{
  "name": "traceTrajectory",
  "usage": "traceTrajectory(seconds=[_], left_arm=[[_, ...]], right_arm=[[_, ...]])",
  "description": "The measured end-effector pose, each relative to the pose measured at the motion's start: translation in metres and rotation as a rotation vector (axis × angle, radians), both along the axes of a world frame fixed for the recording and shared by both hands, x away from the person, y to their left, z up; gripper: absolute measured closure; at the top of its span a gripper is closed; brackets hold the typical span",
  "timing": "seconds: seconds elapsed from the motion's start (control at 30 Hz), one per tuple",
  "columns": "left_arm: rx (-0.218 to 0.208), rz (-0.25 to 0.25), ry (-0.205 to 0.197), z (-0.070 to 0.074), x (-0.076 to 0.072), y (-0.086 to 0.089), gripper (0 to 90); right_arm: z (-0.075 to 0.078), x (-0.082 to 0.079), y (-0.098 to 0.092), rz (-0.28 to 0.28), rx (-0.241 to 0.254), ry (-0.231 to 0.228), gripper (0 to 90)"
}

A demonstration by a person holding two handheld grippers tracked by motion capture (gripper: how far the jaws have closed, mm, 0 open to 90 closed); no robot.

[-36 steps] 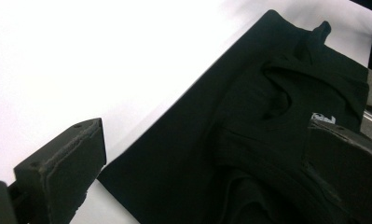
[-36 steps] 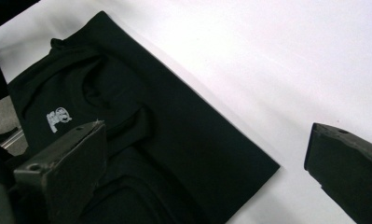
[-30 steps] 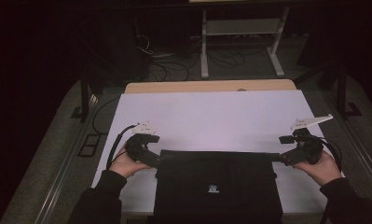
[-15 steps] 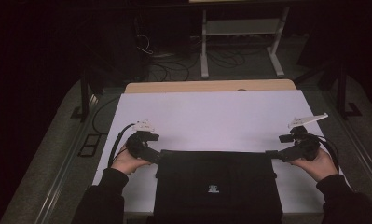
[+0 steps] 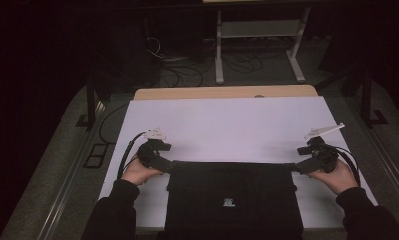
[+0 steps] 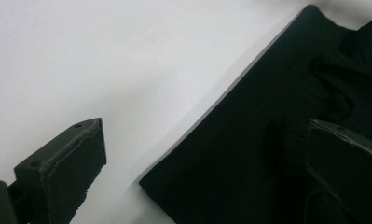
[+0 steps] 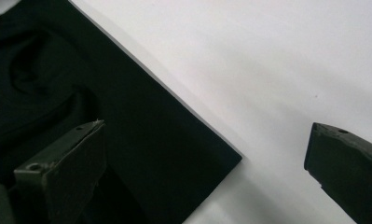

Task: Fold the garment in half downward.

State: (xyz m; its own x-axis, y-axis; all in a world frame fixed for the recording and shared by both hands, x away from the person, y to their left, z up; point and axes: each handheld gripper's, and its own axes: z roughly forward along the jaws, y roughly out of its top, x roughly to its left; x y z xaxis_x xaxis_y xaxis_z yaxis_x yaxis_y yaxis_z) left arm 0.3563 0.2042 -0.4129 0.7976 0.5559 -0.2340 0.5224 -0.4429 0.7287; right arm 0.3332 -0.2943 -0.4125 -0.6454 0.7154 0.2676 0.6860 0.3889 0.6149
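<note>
A person's two dark sleeves enter at the bottom of the high view, each hand holding a two-jaw gripper at a far corner of a black folded garment [image 5: 232,200] that lies flat at the lower centre of the frame, on the near part of a white table sheet [image 5: 227,125]. A small pale mark sits near the garment's middle. The left gripper [image 5: 168,165], at lower left, points inward at the garment's far left corner; in the left gripper view its jaws stand wide apart, one over bare white sheet at lower left of that frame, the other over the black cloth [image 6: 277,140] at lower right, the cloth's corner lying between them, nothing clamped. The right gripper [image 5: 293,167], at lower right of the high view, mirrors it; in the right gripper view its jaws are likewise spread wide, straddling the garment's corner [image 7: 127,130], which comes to a point at lower centre. Beyond the sheet, a strip of bare wooden tabletop [image 5: 227,92] shows, then a dark floor with cables and a pale metal stand [image 5: 259,35] at the top of the frame.
</note>
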Motion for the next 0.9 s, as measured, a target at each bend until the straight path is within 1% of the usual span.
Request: traceTrajectory(seconds=[0.1, 0.13, 0.17, 0.23, 0.27, 0.33, 0.43, 0.5, 0.57, 0.6, 0.63, 0.7, 0.77, 0.8, 0.83, 0.9], left_arm=[[-0.001, 0.0, 0.012, -0.003, 0.002, -0.001, 0.0], [0.009, -0.007, 0.015, -0.004, 0.003, -0.001, 0.0], [0.016, -0.012, 0.017, -0.005, 0.004, -0.001, 0.0], [0.013, -0.015, 0.031, -0.007, 0.004, -0.001, 0.0], [0.017, -0.022, 0.039, -0.008, 0.005, -0.001, 0.0], [0.037, -0.034, 0.042, -0.01, 0.005, -0.001, 0.0], [0.045, -0.031, 0.044, -0.015, 0.006, 0.0, 0.0], [0.045, -0.03, 0.046, -0.018, 0.007, 0.002, 0.0], [0.042, -0.015, 0.053, -0.019, 0.008, 0.004, 0.0], [0.031, -0.007, 0.058, -0.021, 0.008, 0.004, 0.0], [0.04, -0.013, 0.059, -0.021, 0.008, 0.006, 0.0], [0.043, -0.012, 0.058, -0.023, 0.008, 0.007, 0.0], [0.041, -0.015, 0.06, -0.024, 0.009, 0.009, 4.3], [0.03, -0.007, 0.061, -0.025, 0.009, 0.01, 5.7], [0.018, 0.0, 0.069, -0.025, 0.009, 0.011, 6.7], [0.014, 0.001, 0.071, -0.025, 0.009, 0.013, 9.6]], right_arm=[[-0.003, 0.0, 0.002, -0.004, -0.014, -0.012, 0.0], [-0.003, 0.0, 0.002, -0.003, -0.018, -0.013, 0.7], [-0.004, 0.0, 0.002, -0.003, -0.014, -0.016, 2.0], [-0.006, 0.0, 0.001, -0.003, -0.011, -0.023, 3.4], [-0.007, 0.0, 0.001, -0.004, -0.012, -0.019, 3.6], [-0.009, 0.002, 0.0, -0.007, -0.011, -0.004, 5.1], [-0.012, 0.005, -0.002, -0.002, 0.001, 0.006, 7.8], [-0.013, 0.006, -0.002, 0.001, 0.002, 0.02, 10.6], [-0.015, 0.007, -0.001, 0.008, -0.005, 0.027, 12.5], [-0.016, 0.007, -0.001, 0.011, -0.007, 0.03, 13.0], [-0.017, 0.007, -0.001, 0.017, -0.011, 0.031, 13.5], [-0.018, 0.008, -0.001, 0.018, -0.018, 0.035, 15.2], [-0.019, 0.008, -0.001, 0.027, -0.017, 0.036, 19.7], [-0.02, 0.007, -0.001, 0.025, -0.016, 0.033, 20.2], [-0.021, 0.007, -0.002, 0.022, -0.013, 0.034, 23.3], [-0.023, 0.007, -0.003, 0.031, -0.006, 0.039, 27.7]])
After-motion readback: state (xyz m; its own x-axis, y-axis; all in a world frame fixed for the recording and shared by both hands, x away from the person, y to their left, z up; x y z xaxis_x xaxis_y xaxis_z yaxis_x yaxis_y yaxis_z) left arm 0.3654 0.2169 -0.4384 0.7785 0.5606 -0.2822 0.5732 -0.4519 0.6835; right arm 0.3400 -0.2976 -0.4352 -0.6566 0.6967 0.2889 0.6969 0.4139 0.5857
